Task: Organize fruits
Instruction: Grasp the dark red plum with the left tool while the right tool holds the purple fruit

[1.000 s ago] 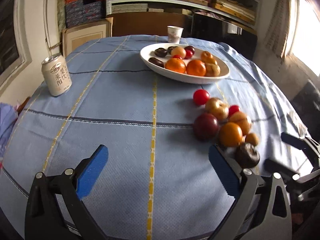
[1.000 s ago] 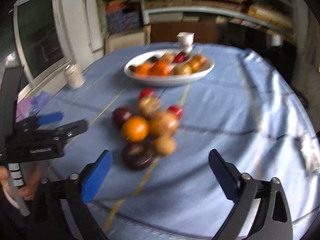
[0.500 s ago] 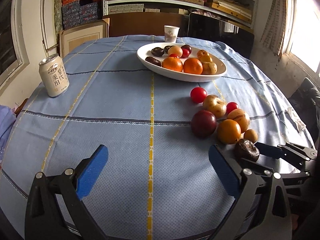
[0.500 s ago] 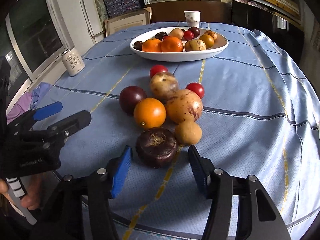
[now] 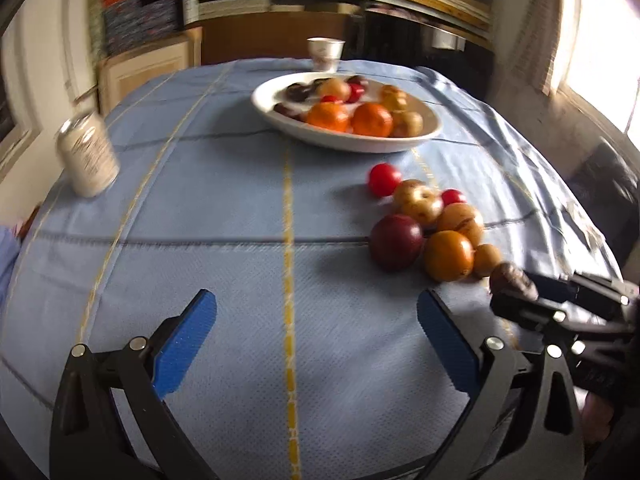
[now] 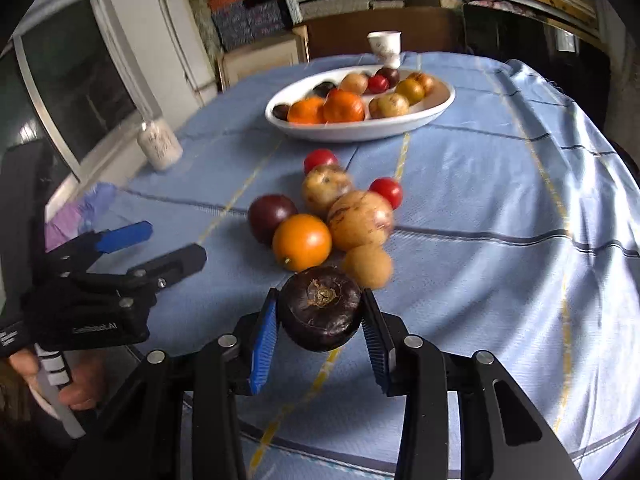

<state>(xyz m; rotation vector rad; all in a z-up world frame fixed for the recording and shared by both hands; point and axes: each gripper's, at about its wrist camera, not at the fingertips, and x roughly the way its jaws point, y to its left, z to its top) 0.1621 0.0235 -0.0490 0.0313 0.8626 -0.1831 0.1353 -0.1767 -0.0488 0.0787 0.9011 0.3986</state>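
Observation:
My right gripper (image 6: 320,340) is shut on a dark purple mangosteen (image 6: 321,312), held at the near end of a cluster of loose fruit; the mangosteen also shows in the left wrist view (image 5: 513,279). The cluster holds an orange (image 6: 302,242), a dark plum (image 6: 271,217), a tan fruit (image 6: 360,220), a small brown fruit (image 6: 369,266) and red tomatoes (image 6: 387,191). A white oval bowl (image 6: 400,126) with several fruits stands further back. My left gripper (image 5: 316,344) is open and empty over the blue tablecloth, left of the cluster.
A drink can (image 5: 88,158) stands at the table's left side. A paper cup (image 5: 325,53) stands behind the bowl. Shelves and boxes line the far wall. The tablecloth (image 5: 224,208) hangs over the round table's edges.
My right gripper has closed on the mangosteen, which was between its open fingers half a second ago. My left gripper has stayed open and shifted slightly.

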